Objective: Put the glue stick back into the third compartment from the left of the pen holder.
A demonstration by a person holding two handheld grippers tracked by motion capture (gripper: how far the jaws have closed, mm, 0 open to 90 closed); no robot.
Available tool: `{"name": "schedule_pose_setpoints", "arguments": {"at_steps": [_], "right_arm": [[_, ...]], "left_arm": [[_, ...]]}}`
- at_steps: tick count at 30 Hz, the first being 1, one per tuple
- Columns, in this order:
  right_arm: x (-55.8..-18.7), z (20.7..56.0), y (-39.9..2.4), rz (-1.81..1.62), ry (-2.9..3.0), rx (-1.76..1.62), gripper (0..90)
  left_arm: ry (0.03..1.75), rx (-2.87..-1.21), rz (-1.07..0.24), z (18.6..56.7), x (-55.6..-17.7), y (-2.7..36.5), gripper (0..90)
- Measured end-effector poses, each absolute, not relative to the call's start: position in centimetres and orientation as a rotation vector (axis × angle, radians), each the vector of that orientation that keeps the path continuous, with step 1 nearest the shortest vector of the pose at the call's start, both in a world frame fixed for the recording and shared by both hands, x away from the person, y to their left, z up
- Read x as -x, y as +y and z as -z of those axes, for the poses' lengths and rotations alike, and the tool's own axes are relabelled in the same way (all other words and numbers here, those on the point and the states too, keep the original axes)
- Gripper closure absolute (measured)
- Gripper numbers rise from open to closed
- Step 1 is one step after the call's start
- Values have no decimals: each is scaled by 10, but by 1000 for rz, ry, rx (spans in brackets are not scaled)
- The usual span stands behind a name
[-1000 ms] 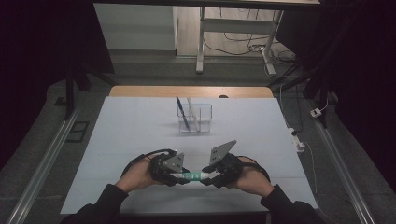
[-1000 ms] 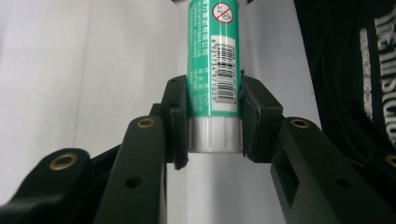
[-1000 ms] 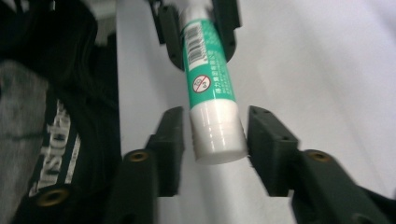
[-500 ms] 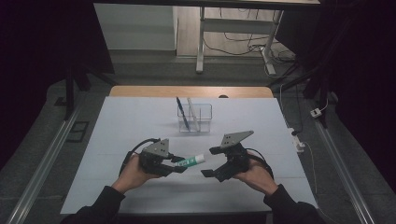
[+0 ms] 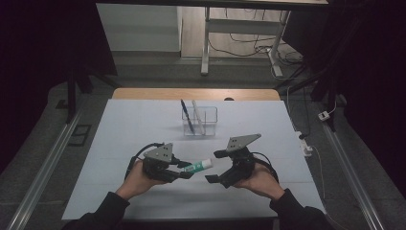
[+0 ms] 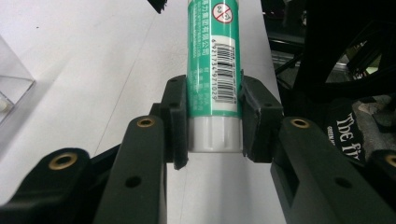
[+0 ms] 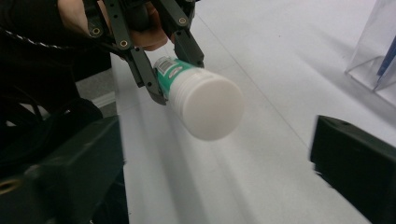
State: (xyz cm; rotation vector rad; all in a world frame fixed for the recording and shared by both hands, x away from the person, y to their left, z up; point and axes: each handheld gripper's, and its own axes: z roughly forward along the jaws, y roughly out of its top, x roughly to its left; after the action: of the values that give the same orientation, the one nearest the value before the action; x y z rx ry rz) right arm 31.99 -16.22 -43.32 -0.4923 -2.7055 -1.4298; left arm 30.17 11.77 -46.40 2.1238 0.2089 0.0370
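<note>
With the left gripper (image 5: 184, 171) clamped on the base of the green-and-white plastic glue stick (image 5: 197, 166) held level above the near middle of the white table (image 5: 124, 124), the right gripper (image 5: 218, 166), jaws just opened wide and empty, should close squarely on the white cap (image 7: 212, 109).

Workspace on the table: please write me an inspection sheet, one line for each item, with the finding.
Surface: pale table, wooden strip at far edge.
Job's things: green glue stick with white cap, held level above the table.
Clutter: clear holder with a blue pen and a white one, far centre.
Grippers: left gripper shut on the glue stick's base end; right gripper open, its jaws have just been opening, cap in front of them, apart.
Cables: black cable loops at each gripper; white plug off the right edge.
Surroundings: dark room, metal frame legs behind the table.
</note>
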Motion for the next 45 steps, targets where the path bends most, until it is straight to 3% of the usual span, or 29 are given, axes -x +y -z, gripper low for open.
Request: {"name": "schedule_pose_setpoints", "arguments": {"at_steps": [4,13,18,27,37,45], "right_arm": [[-319,429,-164,1471,-2665,477,313],[-318,427,-165,1478,-2617,398,557],[-320,427,-167,1486,-2571,391,624],[-322,424,-168,1464,-2553,381,645],[-329,413,-175,1487,-2639,455,647],[-339,406,-180,1495,-2693,563,648]], "left_arm": [[191,-2128,-36,464,-301,116,655],[160,-2126,-33,464,-299,113,655],[140,-2118,-33,463,-298,113,654],[163,-2093,-53,464,-298,113,626],[377,-2096,-98,458,-294,125,276],[548,-2081,-97,457,-284,144,58]]}}
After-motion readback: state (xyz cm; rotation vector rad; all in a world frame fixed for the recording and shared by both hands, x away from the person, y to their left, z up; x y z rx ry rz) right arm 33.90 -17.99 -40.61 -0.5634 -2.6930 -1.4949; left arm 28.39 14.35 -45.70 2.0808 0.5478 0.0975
